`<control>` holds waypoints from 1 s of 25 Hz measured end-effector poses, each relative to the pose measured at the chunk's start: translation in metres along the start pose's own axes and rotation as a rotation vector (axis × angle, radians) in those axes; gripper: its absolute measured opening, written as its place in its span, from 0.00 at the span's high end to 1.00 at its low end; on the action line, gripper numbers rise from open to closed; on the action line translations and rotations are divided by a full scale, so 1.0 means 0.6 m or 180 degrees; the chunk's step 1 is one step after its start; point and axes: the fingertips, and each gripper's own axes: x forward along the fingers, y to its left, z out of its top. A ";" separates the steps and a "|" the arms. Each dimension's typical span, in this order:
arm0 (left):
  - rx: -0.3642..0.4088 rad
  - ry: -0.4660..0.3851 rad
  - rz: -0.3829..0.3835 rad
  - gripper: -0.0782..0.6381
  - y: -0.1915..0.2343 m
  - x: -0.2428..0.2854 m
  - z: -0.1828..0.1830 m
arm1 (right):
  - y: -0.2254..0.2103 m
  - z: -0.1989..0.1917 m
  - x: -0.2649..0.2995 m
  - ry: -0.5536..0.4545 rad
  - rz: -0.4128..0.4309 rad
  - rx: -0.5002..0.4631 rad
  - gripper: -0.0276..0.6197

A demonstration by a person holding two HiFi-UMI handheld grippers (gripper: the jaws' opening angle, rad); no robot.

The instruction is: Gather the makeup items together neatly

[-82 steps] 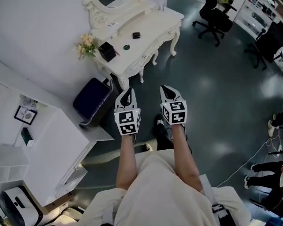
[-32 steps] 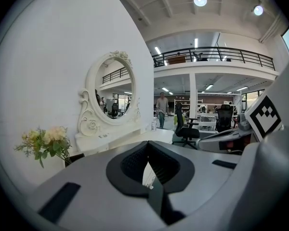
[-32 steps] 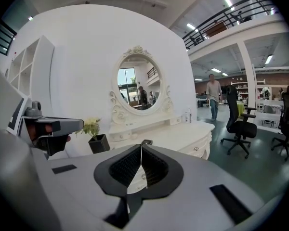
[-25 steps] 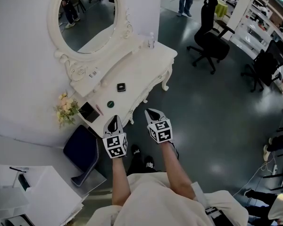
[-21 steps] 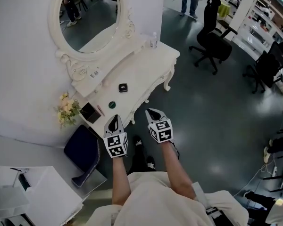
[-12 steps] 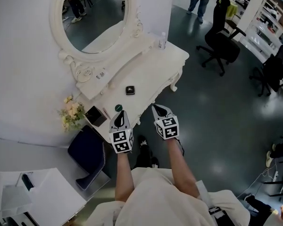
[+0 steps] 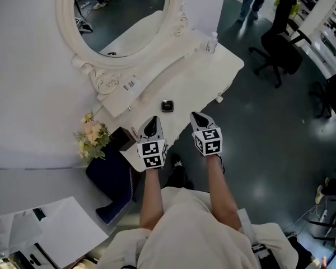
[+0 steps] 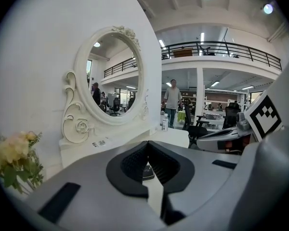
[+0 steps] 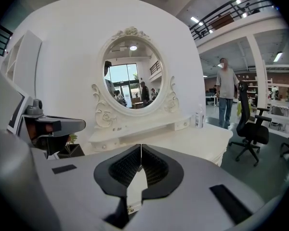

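Both claws hover over the front edge of the white counter (image 7: pixel 199 72), not yet on anything, likely lined up for a first pick. The left claw (image 7: pixel 152 120) is closed tip to tip and empty. The right claw (image 7: pixel 197 116) is also fully closed with nothing in it.

Main task item in view is a small square dark compact (image 7: pixel 167 106) with a glossy lid. It lies flat on the counter between and just ahead of the two claws, apart from both. The left gripper view shows it through the hollow behind the shut tips (image 8: pixel 147 172).

A black box (image 7: pixel 125 139), matte and open-topped, sits at the counter's left end beside pale flowers (image 7: pixel 92 134), probably the holder for the items. A clear plastic bottle (image 7: pixel 212 42) stands upright at the far right corner, well apart from the compact, so items are scattered.

The counter is smooth painted white with a curvy carved edge. The oval mirror (image 7: pixel 120 13) has a scrolled ornate frame. Claw pads are black and ribbed, the shells grey plastic
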 end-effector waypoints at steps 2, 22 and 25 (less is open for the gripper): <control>0.0001 0.0015 -0.0023 0.87 0.009 0.030 0.004 | -0.012 0.005 0.027 0.0018 -0.0017 0.0014 0.89; -0.0204 0.0390 -0.0060 0.87 0.122 0.135 -0.102 | 0.036 -0.059 0.240 0.0564 0.0652 -0.0809 0.88; -0.0240 0.0473 -0.0045 0.87 0.120 0.144 -0.125 | 0.053 -0.079 0.267 0.0688 0.0886 -0.0917 0.77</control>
